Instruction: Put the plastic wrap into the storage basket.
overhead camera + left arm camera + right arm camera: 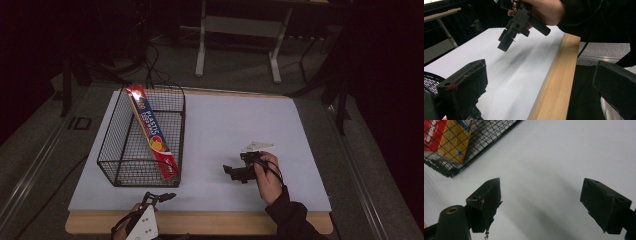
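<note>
Tools seen from above: right tool (pixel 235 171) over the white worktop (pixel 240 125), left tool (pixel 161 197) at the near edge. Wire basket (pixel 142 137) at left, holding a long box (pixel 151 131) leaning diagonally.

Left gripper view: left tool (pixel 539 82) spread wide, pinching nothing, above the wooden edge (pixel 555 82); right tool (pixel 507 41) held aloft by a hand (pixel 546 10).

Right gripper view: right tool (pixel 541 202) spread wide, empty, over bare worktop (pixel 564 152); basket (pixel 466 142) corner with box (pixel 446 137) at upper left.
</note>
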Action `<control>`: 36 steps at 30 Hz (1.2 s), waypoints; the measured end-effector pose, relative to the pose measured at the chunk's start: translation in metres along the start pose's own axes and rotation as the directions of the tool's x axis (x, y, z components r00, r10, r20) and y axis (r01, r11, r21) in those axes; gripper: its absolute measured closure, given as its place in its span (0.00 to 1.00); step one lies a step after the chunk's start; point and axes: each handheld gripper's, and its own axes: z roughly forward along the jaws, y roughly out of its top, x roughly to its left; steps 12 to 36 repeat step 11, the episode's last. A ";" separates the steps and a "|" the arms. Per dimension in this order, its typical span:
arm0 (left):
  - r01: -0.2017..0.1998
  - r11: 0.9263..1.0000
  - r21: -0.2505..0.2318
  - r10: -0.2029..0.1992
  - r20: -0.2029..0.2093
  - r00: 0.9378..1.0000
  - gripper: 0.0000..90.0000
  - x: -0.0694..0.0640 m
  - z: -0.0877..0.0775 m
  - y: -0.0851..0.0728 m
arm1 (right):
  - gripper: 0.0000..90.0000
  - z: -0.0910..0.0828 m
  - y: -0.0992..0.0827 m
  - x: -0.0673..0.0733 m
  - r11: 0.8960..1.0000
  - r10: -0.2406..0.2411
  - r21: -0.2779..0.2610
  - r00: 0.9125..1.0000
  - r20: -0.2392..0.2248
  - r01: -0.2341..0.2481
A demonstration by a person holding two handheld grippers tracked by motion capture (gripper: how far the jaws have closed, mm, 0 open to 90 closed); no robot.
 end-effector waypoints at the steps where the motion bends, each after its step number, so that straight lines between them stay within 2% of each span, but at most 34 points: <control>1: 0.001 1.000 0.000 -0.001 0.000 1.000 0.00 0.000 0.000 0.000 | 0.19 0.000 0.000 0.000 1.000 0.000 0.000 1.000 0.000 0.000; 8: 0.003 1.000 0.002 -0.003 0.009 1.000 0.00 0.000 0.000 0.000 | 0.19 0.006 -0.004 -0.002 1.000 0.002 0.006 1.000 -0.001 -0.002; 36: 0.003 1.000 0.000 -0.003 0.009 1.000 0.00 0.000 -0.001 0.000 | 0.19 0.006 -0.004 -0.002 1.000 0.003 0.005 1.000 -0.003 -0.003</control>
